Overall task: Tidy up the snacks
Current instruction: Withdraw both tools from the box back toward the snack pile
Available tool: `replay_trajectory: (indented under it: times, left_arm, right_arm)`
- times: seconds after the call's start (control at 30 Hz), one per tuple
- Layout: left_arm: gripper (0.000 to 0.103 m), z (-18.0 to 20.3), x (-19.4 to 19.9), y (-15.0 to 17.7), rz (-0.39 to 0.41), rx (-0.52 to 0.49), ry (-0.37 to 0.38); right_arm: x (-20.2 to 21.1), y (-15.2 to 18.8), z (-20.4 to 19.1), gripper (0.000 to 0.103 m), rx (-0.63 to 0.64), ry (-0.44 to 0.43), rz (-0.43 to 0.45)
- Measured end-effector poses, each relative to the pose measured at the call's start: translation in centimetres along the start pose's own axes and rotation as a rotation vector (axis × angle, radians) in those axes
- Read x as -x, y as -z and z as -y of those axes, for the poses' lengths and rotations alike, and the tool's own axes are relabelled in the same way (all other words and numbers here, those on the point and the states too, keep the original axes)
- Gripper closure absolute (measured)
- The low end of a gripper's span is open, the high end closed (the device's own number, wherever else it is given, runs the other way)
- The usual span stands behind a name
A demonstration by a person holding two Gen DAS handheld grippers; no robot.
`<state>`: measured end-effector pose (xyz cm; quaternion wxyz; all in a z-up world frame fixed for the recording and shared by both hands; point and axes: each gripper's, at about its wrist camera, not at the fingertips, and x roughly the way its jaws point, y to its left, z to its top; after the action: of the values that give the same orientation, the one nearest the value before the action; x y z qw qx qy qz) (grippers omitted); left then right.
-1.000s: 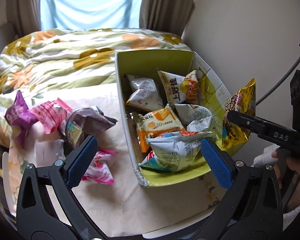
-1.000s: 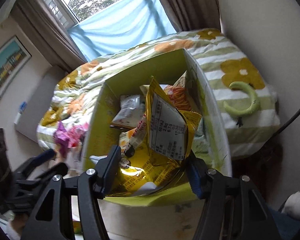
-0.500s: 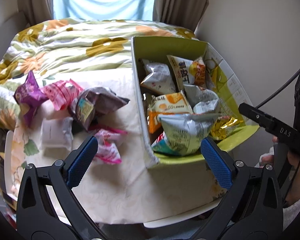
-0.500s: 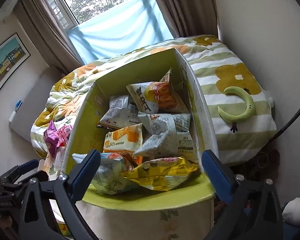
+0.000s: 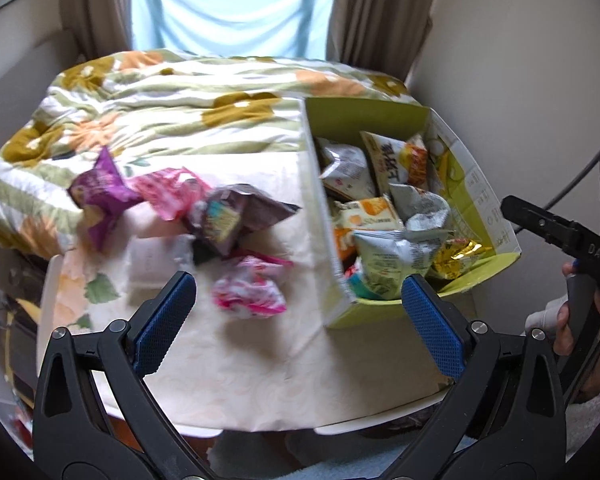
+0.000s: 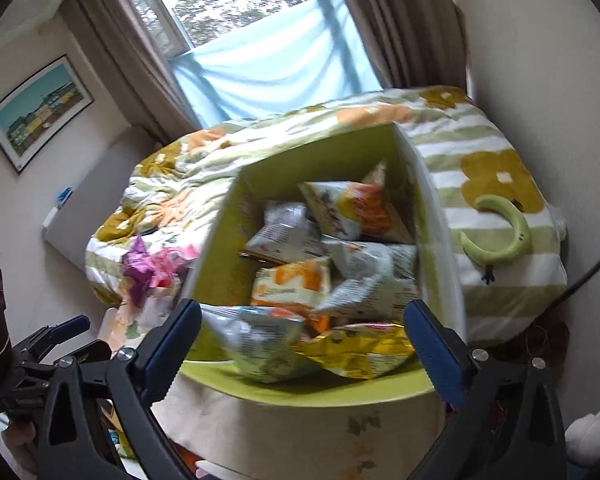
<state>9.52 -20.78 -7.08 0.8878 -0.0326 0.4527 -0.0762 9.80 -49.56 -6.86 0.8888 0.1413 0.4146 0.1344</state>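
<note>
Both sets of jaws are wide open with nothing in them. The right gripper has just been opening its jaws, and the gold packet now lies flat in the near end of the green box, nothing between the pads. Left gripper hangs over the worktop, and the pink packet sits just beyond its jaws, slightly left of centre, long axis running roughly left-right. The dark packet and purple packet lie farther off. I'd guess left hand's way nearer for the next grab.
</note>
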Motion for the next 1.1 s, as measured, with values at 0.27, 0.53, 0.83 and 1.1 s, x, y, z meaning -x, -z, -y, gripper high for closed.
replay_trajectory:
  times: [0.27, 0.53, 0.83, 1.1]
  left_arm:
    - [0.001, -5.6, 2.0, 0.9, 0.018, 0.036, -0.015]
    - [0.001, -11.4, 1.3, 0.9, -0.009, -0.023, 0.033]
    - [0.001, -16.3, -2.5, -0.8, -0.099, -0.205, 0.103]
    - [0.001, -17.3, -7.4, -1.0, -0.182, -0.478, 0.185]
  right_arm:
    - [0.5, 0.3, -5.2, 0.002, 0.027, -0.046, 0.008]
    - [-1.4, 2.7, -10.3, 0.002, 0.004, -0.023, -0.03]
    - [-4.3, 5.2, -14.8, 0.002, -0.105, 0.065, -0.039]
    - [-8.1, 7.4, -17.8, 0.002, -0.194, 0.175, -0.067]
